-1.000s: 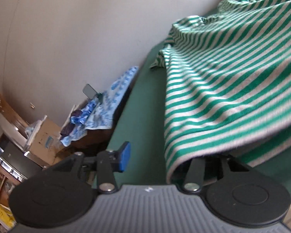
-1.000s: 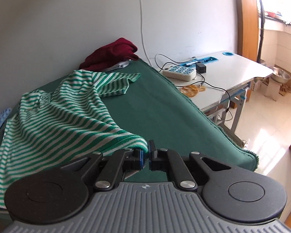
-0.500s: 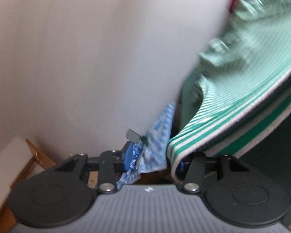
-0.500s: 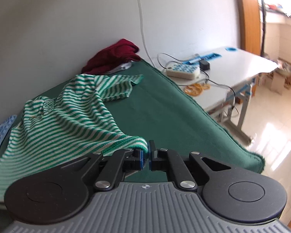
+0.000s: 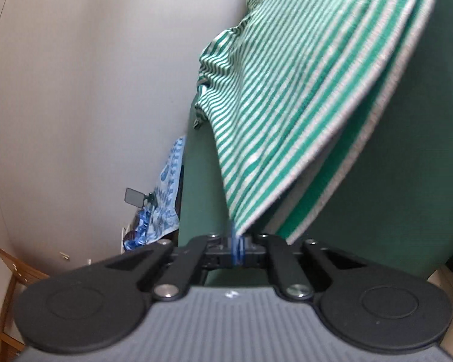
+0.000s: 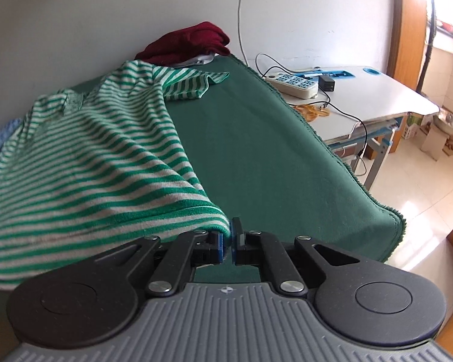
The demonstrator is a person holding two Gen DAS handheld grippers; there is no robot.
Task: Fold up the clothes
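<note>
A green-and-white striped shirt [image 6: 90, 150] lies spread on the dark green table cover [image 6: 256, 150], with its near hem lifted off the surface. My right gripper [image 6: 229, 241] is shut on the right corner of that hem. In the left wrist view the shirt [image 5: 302, 90] hangs in a taut sheet from my left gripper [image 5: 238, 246]. Its jaws are closing, and the other hem corner is pinched between the blue pads. The lifted hem sags between the two grips, and the green cover [image 5: 392, 181] shows beneath it.
A dark red garment [image 6: 190, 42] is piled at the table's far end by the wall. To the right stands a white desk [image 6: 377, 99] with a remote-like keypad [image 6: 293, 83] and cables. A blue patterned cloth [image 5: 166, 187] and wooden furniture [image 5: 12, 271] are left of the table.
My left jaws went from wide apart with the hem draped over one finger to closed on the hem corner, and the view rolled. The right gripper kept its grip and sank a little.
</note>
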